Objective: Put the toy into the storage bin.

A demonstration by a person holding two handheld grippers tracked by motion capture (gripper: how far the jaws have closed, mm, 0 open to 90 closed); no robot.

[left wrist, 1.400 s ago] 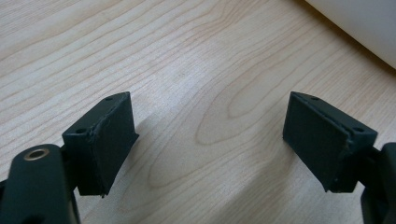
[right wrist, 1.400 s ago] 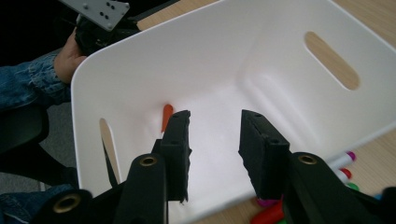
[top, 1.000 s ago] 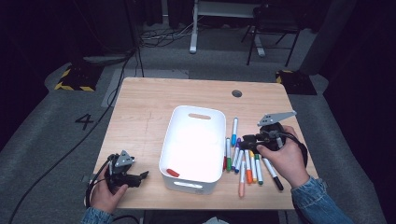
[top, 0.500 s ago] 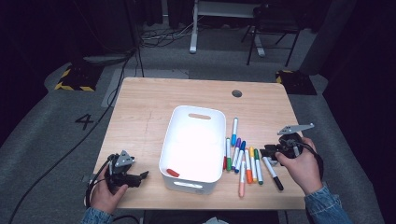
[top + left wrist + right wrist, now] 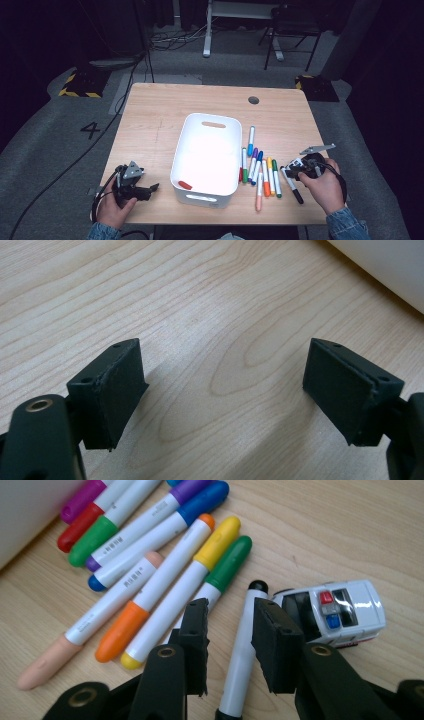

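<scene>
Right gripper (image 5: pixel 227 645) closes in on a black-capped marker (image 5: pixel 243 650) at a wooden table (image 5: pixel 160 120).

The marker lies flat on the wood between the right gripper's two jaws, which have just been narrowing but stand a little apart on either side of its white barrel; whether the pads press it yet is unclear. Just beyond the right-hand jaw sits a small toy police car (image 5: pixel 332 611), close to the marker's tip. Beyond the left-hand jaw a row of coloured markers (image 5: pixel 165 555) fans out toward a white bin (image 5: pixel 205 152). The left gripper (image 5: pixel 222 390) rests low over bare wood, jaws wide apart with nothing between them, the bin's wall ahead of its right-hand jaw.
</scene>
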